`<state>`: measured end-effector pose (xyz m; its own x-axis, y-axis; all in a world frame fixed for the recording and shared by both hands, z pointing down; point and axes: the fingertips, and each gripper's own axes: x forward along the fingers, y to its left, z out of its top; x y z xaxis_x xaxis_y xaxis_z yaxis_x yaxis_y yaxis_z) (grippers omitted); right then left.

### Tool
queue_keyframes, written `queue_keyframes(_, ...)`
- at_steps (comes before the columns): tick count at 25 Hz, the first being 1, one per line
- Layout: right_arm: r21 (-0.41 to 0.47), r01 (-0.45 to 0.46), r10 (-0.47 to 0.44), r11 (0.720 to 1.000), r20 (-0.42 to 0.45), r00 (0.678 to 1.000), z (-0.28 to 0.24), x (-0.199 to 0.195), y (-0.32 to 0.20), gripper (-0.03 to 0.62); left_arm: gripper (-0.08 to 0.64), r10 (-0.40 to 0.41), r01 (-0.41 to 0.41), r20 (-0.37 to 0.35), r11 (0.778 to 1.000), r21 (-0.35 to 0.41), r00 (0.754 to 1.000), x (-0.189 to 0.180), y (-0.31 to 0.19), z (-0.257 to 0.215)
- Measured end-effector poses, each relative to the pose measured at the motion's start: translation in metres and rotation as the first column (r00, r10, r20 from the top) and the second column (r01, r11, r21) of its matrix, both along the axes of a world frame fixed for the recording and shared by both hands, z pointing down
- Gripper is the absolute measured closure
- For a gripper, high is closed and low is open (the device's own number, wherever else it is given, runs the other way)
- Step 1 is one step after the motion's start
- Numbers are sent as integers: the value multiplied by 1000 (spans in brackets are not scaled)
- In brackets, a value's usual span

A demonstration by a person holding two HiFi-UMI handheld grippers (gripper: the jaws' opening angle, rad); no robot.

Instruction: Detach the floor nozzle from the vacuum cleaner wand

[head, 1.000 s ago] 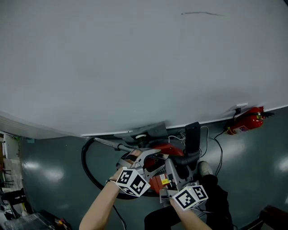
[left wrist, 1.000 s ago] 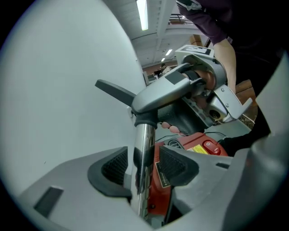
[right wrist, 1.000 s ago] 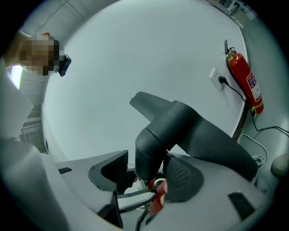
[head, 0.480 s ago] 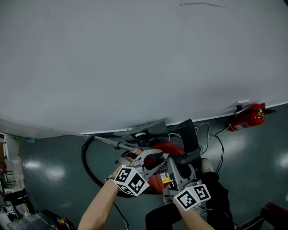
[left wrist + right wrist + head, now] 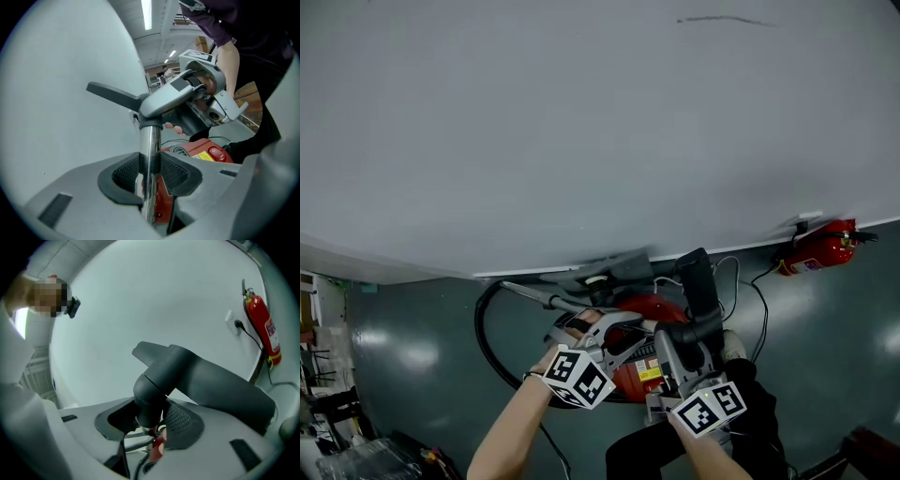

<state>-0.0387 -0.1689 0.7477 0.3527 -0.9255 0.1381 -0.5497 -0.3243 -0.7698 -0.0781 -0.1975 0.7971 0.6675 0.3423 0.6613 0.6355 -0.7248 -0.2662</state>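
A red vacuum cleaner body (image 5: 649,309) lies on the dark floor by the white wall. Its chrome wand (image 5: 151,150) runs up between the pads of my left gripper (image 5: 151,176), whose jaws have just closed and now press on the tube. The dark grey floor nozzle (image 5: 697,279) stands on end to the right of the body. The nozzle's round neck (image 5: 152,397) sits between the pads of my right gripper (image 5: 150,420), which has also just closed on it. In the head view, my left gripper (image 5: 617,336) and right gripper (image 5: 678,349) work side by side over the red body.
A black hose (image 5: 483,342) loops on the floor at the left. A red fire extinguisher (image 5: 816,251) stands against the wall at the right, with a wall socket (image 5: 233,317) and cables (image 5: 752,302) near it. My shoe (image 5: 731,349) is beside the nozzle. Clutter lies at the lower left (image 5: 337,455).
The dark nozzle leans a little more to the left than a second ago, and the right gripper's marker cube has shifted slightly right. The left hand has kept its place.
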Motion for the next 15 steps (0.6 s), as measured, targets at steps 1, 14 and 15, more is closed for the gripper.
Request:
queue_keyframes(1, -23, -5, 4, 1000, -67, 998, -6, 2, 2, 408, 420, -2, 2, 2, 1000, 5, 1000, 0, 0, 0)
queue_keyframes(14, -48, 69, -76, 996, -168, 983, -64, 45, 25, 408, 371, -160, 161, 18, 981, -105, 987, 2, 13, -46)
queue_keyframes(15, -53, 79, -87, 995, -167, 982, -70, 47, 27, 408, 371, -184, 184, 13, 975, -124, 983, 3, 15, -57)
